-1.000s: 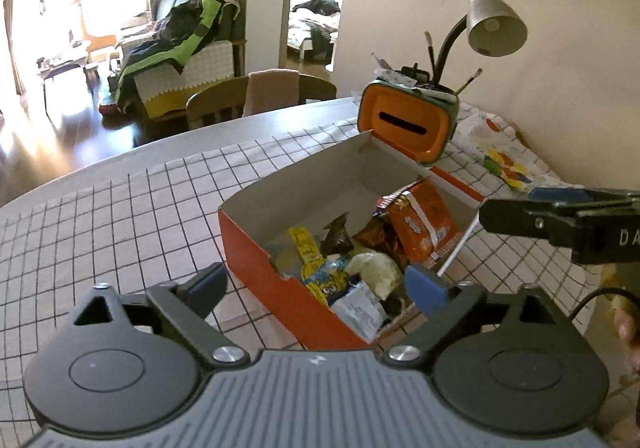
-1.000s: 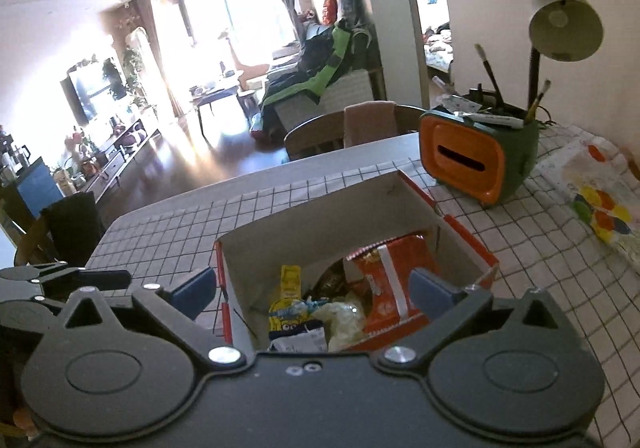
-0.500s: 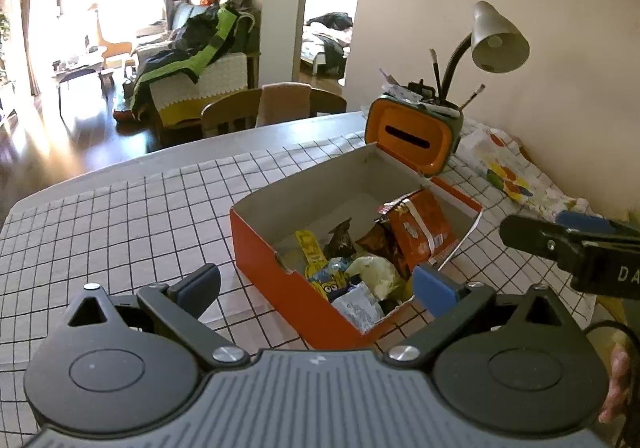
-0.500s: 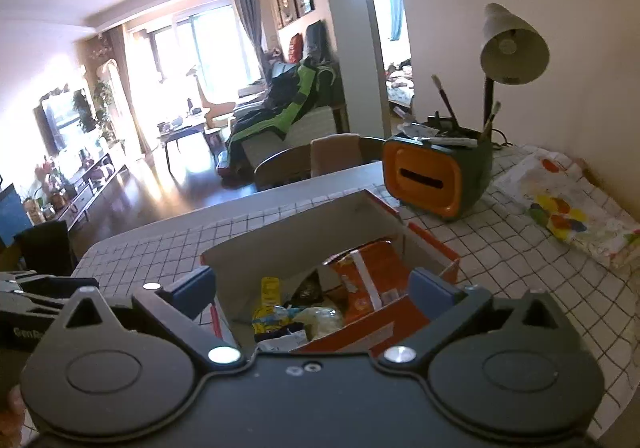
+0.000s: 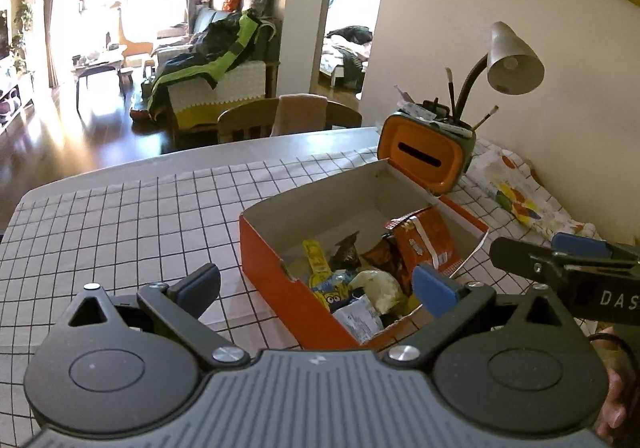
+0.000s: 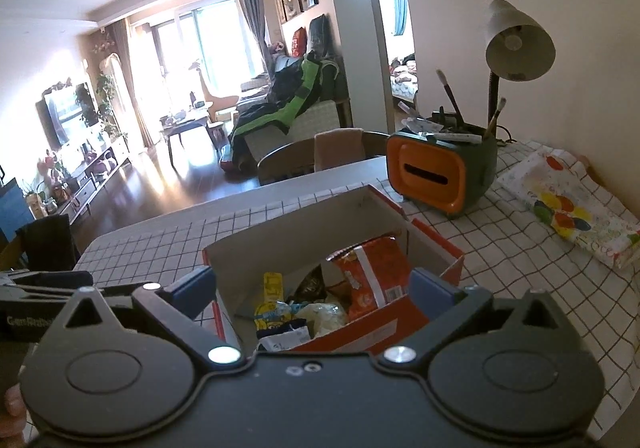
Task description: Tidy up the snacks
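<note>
Orange holder [image 5: 426,159] and lamp [image 5: 514,61] stand behind the snack box [image 5: 276,272].

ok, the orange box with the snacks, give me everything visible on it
The orange box looks like cardboard: orange outside, pale grey-white inside, open-topped, its near corner slightly torn. It sits flat on the checked tablecloth, just in front of the orange-faced organizer. Snack packets are piled at its near end; the far end is bare. Neither gripper touches it.
</note>
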`<state>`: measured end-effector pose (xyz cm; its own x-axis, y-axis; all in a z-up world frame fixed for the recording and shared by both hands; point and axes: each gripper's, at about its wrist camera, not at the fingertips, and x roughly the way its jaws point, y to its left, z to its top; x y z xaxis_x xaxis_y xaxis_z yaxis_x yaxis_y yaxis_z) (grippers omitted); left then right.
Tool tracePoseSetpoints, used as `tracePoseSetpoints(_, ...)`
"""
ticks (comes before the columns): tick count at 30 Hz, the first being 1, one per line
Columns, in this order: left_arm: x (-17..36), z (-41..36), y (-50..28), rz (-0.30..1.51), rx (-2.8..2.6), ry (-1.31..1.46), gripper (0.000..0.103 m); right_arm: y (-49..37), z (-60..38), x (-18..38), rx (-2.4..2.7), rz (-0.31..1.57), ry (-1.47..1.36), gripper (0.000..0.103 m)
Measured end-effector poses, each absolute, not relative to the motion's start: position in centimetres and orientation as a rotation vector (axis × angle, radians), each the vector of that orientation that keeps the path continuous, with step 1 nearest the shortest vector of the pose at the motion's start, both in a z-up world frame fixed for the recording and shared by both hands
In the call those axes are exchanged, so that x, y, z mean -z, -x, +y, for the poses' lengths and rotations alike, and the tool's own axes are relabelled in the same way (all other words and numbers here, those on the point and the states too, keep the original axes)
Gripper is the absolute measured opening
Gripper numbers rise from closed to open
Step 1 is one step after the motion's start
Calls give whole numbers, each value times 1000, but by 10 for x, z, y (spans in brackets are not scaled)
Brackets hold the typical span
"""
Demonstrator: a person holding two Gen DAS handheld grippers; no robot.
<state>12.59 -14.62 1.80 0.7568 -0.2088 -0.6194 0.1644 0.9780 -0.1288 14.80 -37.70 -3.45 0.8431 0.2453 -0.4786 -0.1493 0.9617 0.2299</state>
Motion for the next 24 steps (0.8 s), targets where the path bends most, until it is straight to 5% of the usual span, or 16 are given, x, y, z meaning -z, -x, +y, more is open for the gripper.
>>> tracePoseSetpoints(24,-18,-144,-124,692,199,99,103,-153,-372,35,-217,557,-167,103)
